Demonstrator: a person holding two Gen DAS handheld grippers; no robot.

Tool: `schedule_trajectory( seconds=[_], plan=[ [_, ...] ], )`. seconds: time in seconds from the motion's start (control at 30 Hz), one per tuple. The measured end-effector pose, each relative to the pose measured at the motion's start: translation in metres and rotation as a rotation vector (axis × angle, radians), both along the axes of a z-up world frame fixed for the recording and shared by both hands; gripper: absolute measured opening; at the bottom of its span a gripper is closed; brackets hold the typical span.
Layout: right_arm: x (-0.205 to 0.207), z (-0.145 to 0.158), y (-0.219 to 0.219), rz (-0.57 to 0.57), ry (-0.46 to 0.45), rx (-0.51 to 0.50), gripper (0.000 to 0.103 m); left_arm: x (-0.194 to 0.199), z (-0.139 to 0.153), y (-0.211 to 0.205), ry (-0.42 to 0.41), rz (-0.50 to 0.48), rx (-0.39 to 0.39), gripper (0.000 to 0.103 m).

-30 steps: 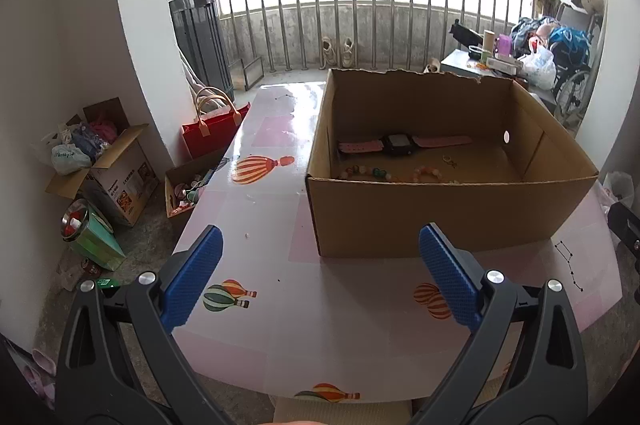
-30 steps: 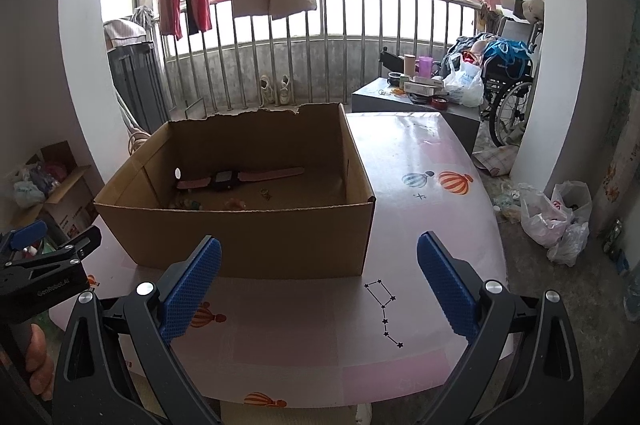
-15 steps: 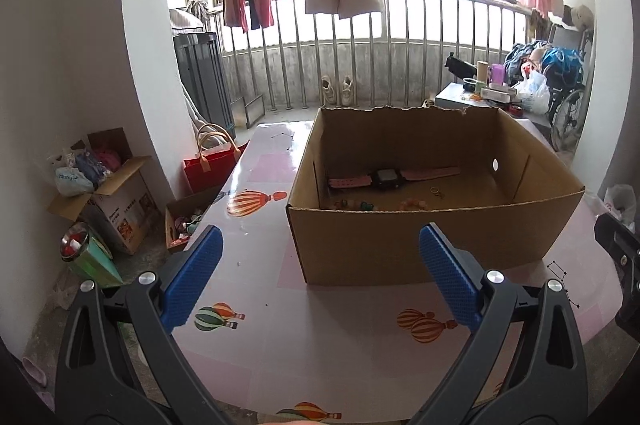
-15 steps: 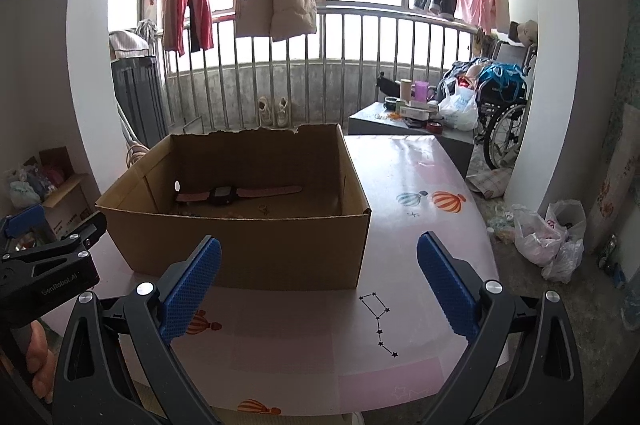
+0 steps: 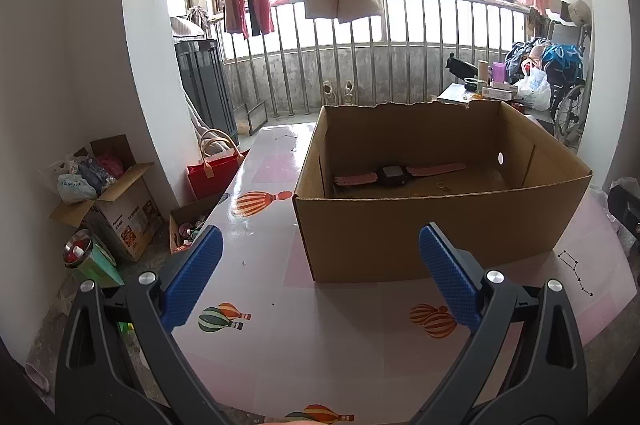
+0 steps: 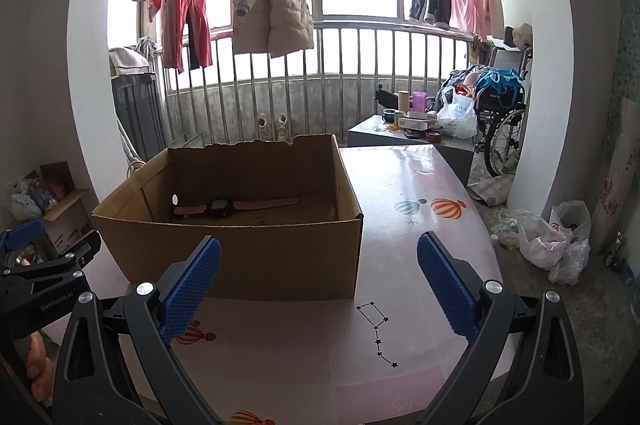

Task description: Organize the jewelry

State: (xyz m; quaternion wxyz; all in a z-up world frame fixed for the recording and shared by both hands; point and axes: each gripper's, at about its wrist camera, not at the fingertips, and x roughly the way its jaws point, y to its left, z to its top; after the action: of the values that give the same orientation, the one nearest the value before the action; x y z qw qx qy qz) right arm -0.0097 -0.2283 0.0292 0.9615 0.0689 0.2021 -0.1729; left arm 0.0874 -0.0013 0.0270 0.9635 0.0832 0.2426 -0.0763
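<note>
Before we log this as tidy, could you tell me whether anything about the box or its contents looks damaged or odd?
The cardboard box has a ragged, torn top edge on its far wall. Inside, the pink-strapped watch lies flat, and a small ring lies loose beside it.

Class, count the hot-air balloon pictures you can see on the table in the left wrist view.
4: one left of the box, one between the tool's fingers, one by the right finger, one at the near edge. The box may hide more.
</note>
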Motion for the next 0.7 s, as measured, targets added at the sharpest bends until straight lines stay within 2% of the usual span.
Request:
schedule_trajectory(
  seconds=[0.7],
  plan=[
    [0.0057,-0.0089,-0.0006,0.012,0.03,0.012,0.096,0.0086,-0.0067,0.008,0.033,0.022,-0.009,0.095]
  ],
)
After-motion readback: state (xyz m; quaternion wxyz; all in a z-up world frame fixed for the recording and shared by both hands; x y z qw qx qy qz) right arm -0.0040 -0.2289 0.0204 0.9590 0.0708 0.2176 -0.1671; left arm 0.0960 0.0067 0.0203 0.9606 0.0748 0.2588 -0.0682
